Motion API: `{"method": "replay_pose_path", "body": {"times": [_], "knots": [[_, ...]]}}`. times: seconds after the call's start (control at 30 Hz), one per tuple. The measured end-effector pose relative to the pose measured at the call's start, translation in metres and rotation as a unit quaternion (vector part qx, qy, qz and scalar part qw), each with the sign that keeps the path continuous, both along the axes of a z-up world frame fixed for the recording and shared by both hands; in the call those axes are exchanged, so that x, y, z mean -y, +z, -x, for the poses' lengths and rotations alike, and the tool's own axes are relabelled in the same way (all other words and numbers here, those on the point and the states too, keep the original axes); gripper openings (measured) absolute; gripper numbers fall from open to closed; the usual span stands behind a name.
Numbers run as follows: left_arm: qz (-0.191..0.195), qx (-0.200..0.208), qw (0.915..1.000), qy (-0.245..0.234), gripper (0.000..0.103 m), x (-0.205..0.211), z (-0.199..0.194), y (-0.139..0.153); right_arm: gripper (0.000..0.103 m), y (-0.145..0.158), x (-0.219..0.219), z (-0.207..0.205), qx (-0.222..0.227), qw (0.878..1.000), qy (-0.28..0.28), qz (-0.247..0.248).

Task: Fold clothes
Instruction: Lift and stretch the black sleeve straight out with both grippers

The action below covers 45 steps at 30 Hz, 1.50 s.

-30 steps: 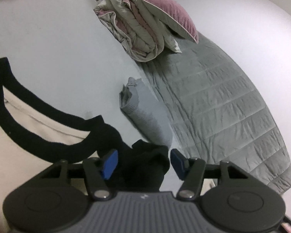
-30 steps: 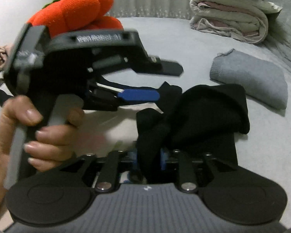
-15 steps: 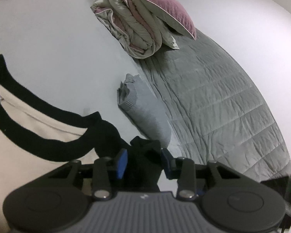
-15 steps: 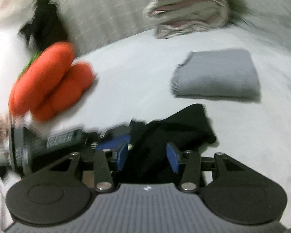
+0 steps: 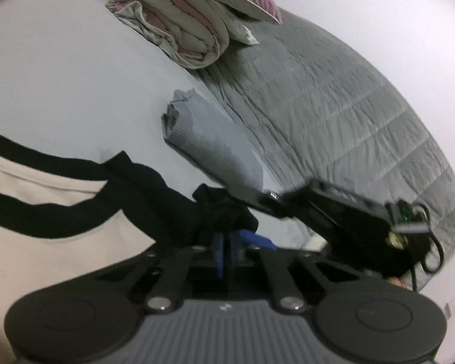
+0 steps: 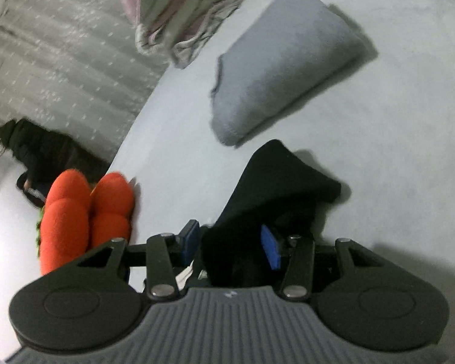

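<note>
A home bedroom: a bed with a grey quilt [image 5: 333, 106], rolled duvet [image 5: 185, 27] and curtain [image 6: 60, 54].

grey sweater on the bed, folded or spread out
Folded. The grey sweater lies as a compact layered bundle on the bed, its stacked edges showing at one end, apart from the black sleeve.

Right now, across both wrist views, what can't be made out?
- Left wrist view: the cream shirt with black trim is cut off by the left edge and the gripper body.
- Left wrist view: the right gripper is motion-blurred.
- Right wrist view: whether the jaws press the black sleeve; the cloth hides the pads.
</note>
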<state>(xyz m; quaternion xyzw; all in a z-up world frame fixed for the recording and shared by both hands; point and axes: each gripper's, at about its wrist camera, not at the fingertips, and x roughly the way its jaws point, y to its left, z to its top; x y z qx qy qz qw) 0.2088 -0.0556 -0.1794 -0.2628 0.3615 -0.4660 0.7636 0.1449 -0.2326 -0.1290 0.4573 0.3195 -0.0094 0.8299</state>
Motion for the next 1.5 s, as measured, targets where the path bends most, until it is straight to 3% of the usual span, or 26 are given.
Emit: {"method": "replay_pose_path", "body": {"times": [0.23, 0.43, 0.57, 0.73, 0.93, 1.13, 1.3, 1.5], "knots": [[-0.014, 0.025, 0.9990, -0.034, 0.000, 0.012, 0.008, 0.004, 0.046, -0.008, 0.016, -0.011, 0.003, 0.997, -0.076, 0.008], [-0.024, 0.034, 0.9976, -0.056, 0.000, 0.020, 0.014, 0.004, 0.012, -0.012, 0.032, -0.015, -0.001, 0.996, -0.091, 0.026], [-0.004, 0.039, 0.9980, -0.049, 0.004, 0.014, 0.016, 0.009, 0.007, 0.001, 0.035, -0.014, 0.011, 0.994, -0.067, 0.081], [0.043, 0.046, 0.9970, -0.045, 0.022, 0.003, 0.017, 0.016, 0.007, 0.032, 0.045, -0.018, 0.036, 0.984, -0.043, 0.168], [0.045, 0.038, 0.9975, -0.040, 0.022, 0.004, 0.016, 0.014, 0.007, 0.068, 0.077, -0.019, 0.054, 0.959, -0.048, 0.274], [0.029, 0.038, 0.9976, -0.051, 0.022, 0.016, 0.021, 0.013, 0.007, 0.087, 0.118, -0.017, 0.057, 0.933, -0.069, 0.348], [0.013, 0.035, 0.9971, -0.066, 0.022, 0.031, 0.028, 0.011, 0.007, 0.088, 0.149, -0.009, 0.035, 0.906, -0.091, 0.413], [-0.023, 0.041, 0.9959, -0.077, 0.022, 0.049, 0.035, 0.006, 0.007, 0.070, 0.178, 0.002, -0.029, 0.865, -0.113, 0.488]]}}
